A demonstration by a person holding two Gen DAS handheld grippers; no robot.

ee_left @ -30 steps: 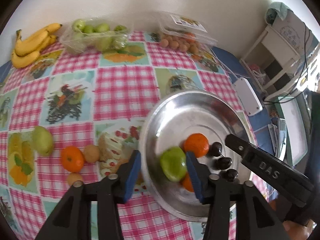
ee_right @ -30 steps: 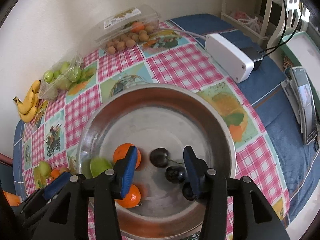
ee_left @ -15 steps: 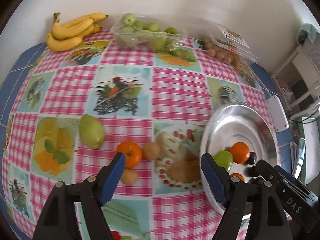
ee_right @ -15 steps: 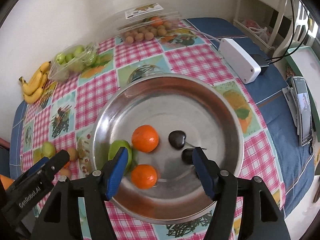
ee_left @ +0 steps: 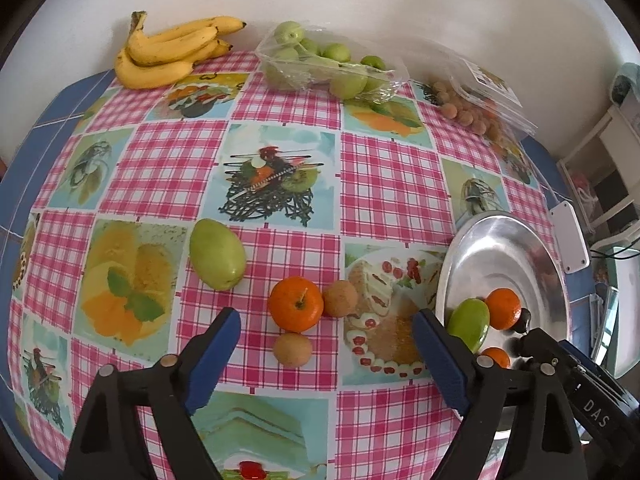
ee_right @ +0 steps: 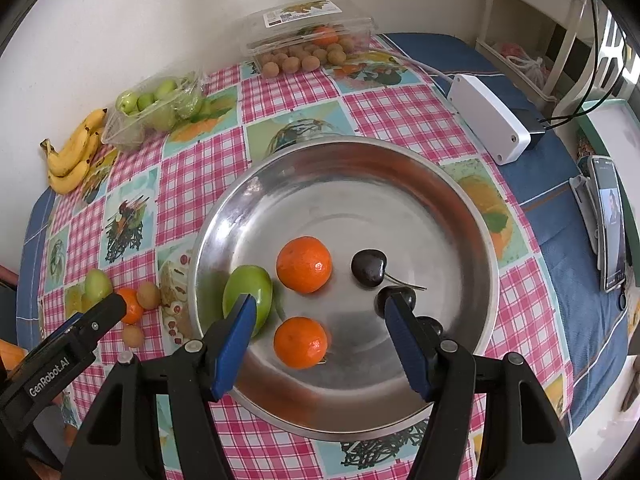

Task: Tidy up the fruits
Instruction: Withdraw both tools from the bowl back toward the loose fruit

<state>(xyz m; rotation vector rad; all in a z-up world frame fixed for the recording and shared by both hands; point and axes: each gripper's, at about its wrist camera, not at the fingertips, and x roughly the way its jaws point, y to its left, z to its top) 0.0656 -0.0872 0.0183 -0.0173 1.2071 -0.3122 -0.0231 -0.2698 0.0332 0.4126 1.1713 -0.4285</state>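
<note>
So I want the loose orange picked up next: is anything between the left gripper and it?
Nothing visible. The left gripper is open and empty, and the orange lies on the tablecloth just ahead of its fingertips. Two small brown fruits sit close beside the orange, but not over it.

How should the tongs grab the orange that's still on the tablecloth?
Probably from straight above, closing across the widest part of the orange. It is round with its stem up, so the middle grips best. Put the left tongs pads on its near-left and far-right sides; two small brown fruits crowd the right and near sides.
</note>
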